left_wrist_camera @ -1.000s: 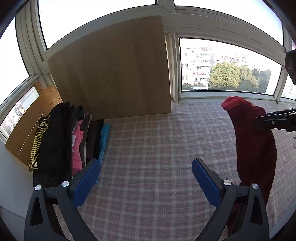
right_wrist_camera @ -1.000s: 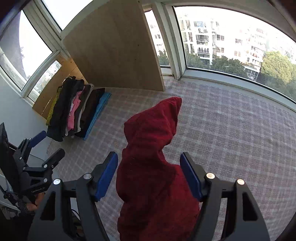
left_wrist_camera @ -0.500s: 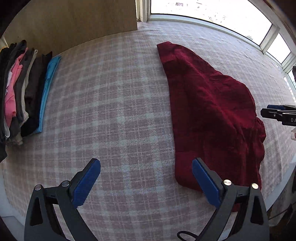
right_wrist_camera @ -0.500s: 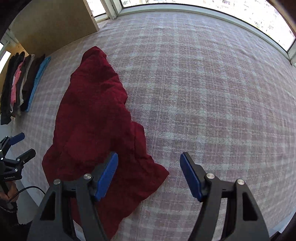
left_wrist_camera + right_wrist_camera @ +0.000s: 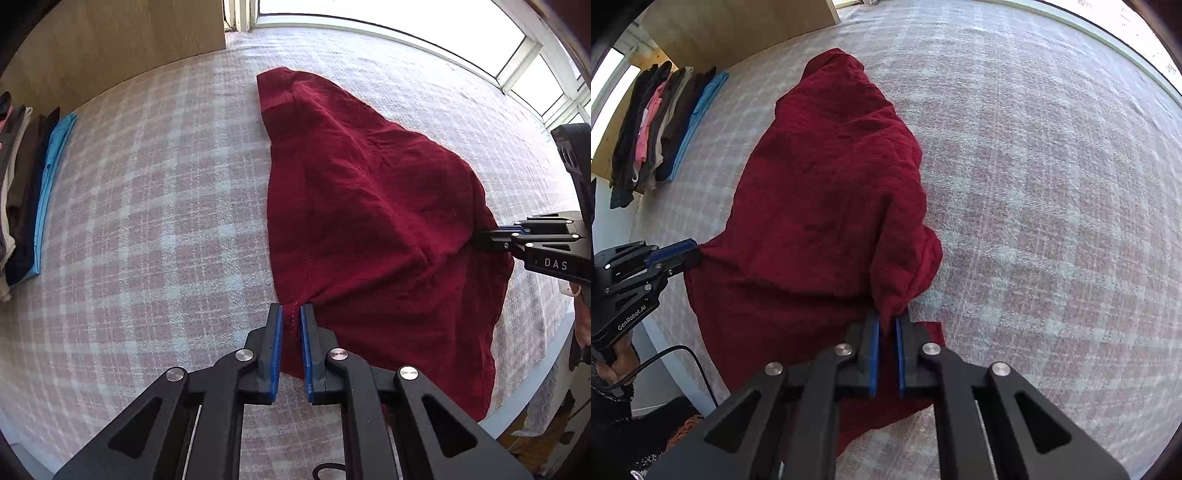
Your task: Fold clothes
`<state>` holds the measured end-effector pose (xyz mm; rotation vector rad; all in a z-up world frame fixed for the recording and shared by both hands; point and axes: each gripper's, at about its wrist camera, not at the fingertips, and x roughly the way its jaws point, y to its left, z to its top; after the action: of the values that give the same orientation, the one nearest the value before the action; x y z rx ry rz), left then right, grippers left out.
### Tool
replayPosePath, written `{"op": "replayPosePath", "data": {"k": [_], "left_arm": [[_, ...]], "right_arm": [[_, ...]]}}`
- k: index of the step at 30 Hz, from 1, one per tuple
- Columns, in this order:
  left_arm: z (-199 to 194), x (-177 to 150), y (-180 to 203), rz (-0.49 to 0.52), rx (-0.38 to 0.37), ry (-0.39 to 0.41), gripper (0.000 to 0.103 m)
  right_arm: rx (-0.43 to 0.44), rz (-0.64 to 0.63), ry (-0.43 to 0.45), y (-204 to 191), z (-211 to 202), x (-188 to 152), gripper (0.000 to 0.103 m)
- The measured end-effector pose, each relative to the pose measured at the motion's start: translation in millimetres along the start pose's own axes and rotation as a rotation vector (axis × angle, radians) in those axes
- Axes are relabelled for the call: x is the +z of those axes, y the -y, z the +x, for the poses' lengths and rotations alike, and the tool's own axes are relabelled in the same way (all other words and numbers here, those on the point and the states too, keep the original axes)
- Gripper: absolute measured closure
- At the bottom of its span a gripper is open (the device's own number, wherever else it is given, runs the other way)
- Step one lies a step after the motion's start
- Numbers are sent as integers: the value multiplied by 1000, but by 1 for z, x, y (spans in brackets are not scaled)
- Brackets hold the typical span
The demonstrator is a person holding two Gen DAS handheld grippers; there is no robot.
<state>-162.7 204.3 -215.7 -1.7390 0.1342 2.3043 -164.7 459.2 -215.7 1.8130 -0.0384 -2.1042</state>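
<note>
A dark red garment [image 5: 369,221] lies spread and rumpled on the plaid-covered table [image 5: 147,221]; it also shows in the right wrist view [image 5: 827,199]. My left gripper [image 5: 291,314] is shut on the garment's near left edge, and it appears from the side in the right wrist view [image 5: 692,254]. My right gripper [image 5: 886,321] is shut on a bunched fold at the garment's right side, and it appears in the left wrist view [image 5: 480,238]. The garment's near hem hangs over the table's front edge.
A stack of folded clothes [image 5: 26,192] in black, pink, grey and blue lies at the table's left end, also in the right wrist view [image 5: 661,122]. A wooden board [image 5: 110,48] leans at the back. Windows run along the far side. A cable [image 5: 683,354] hangs below the table's front edge.
Both grippers were open above the garment; they have come down and closed on its near left and right edges. The cloth is pulled taut between them.
</note>
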Motion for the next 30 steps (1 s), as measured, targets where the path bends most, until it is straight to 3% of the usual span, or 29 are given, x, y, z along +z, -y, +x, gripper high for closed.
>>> {"op": "replayPosePath", "data": {"k": [3, 6, 8, 10, 11, 12, 13, 15, 17, 21, 24, 27, 29, 30], "left_arm": [[-47, 11, -28, 2, 100, 106, 102], [-95, 25, -80, -33, 212, 198, 100], [-108, 28, -112, -54, 251, 205, 99], [-106, 23, -133, -65, 257, 172, 85], [-102, 19, -138, -67, 247, 153, 79], [-93, 13, -133, -60, 210, 125, 66], [-84, 7, -127, -53, 173, 98, 54], [-57, -3, -109, -57, 60, 35, 42], [-29, -9, -90, -98, -57, -40, 41], [20, -15, -65, -235, -209, -176, 41], [39, -13, -61, -318, -197, -207, 41], [41, -11, -49, -312, -123, -185, 42], [39, -9, -41, -303, -96, -163, 47], [38, -8, -39, -307, -107, -152, 61]], "right_arm": [[115, 2, 40, -17, -31, -8, 96], [240, -76, 25, -59, -54, -15, 89], [194, -122, 0, -75, -59, -20, 79], [135, -164, -17, -86, -64, -23, 74], [78, -168, -5, -79, -67, -18, 66], [30, -160, 8, -72, -69, -11, 59], [-9, -146, 20, -61, -69, -3, 57], [-28, -107, 25, -43, -60, 23, 53], [-25, -92, 22, -32, -51, 47, 52], [-18, -57, 20, -21, -29, 99, 52], [-7, -55, 15, -24, -11, 137, 52], [19, -83, -15, -35, 15, 173, 52], [-2, -96, -55, -39, 38, 193, 49], [-17, -99, -74, -40, 50, 202, 49]]}}
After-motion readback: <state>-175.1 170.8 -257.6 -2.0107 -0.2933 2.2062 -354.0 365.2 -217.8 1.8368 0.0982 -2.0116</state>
